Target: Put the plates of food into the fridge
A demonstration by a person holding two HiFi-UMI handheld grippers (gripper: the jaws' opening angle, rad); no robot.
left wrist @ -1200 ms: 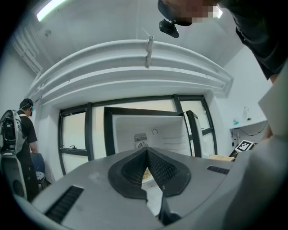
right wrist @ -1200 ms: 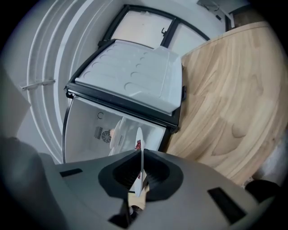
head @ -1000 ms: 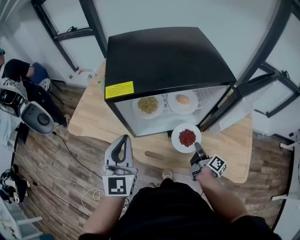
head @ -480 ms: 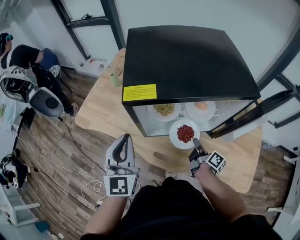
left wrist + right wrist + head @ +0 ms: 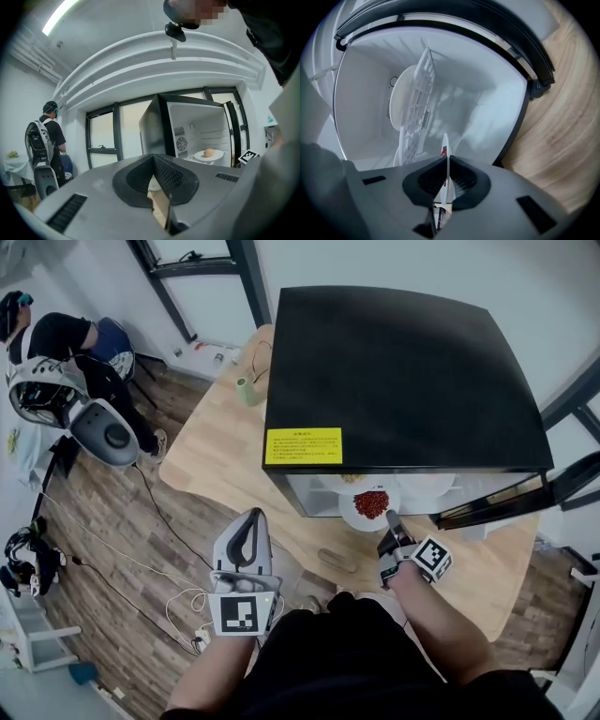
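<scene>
A white plate of red food hangs level at the mouth of the open black fridge, with my right gripper shut on its near rim. In the right gripper view the plate shows edge-on between the jaws, in front of the white fridge interior and its wire shelf. Two other plates sit inside, mostly hidden under the fridge top; the left gripper view shows one with a round pale food. My left gripper is held low at the table's front edge, shut and holding nothing.
The fridge stands on a wooden table with its door swung open at the right. A small green cup stands at the table's far left. A person with equipment is at the left; cables lie on the floor.
My right gripper has carried the plate of red food from above the table up to the fridge opening. The left gripper moved forward a little, still shut.
</scene>
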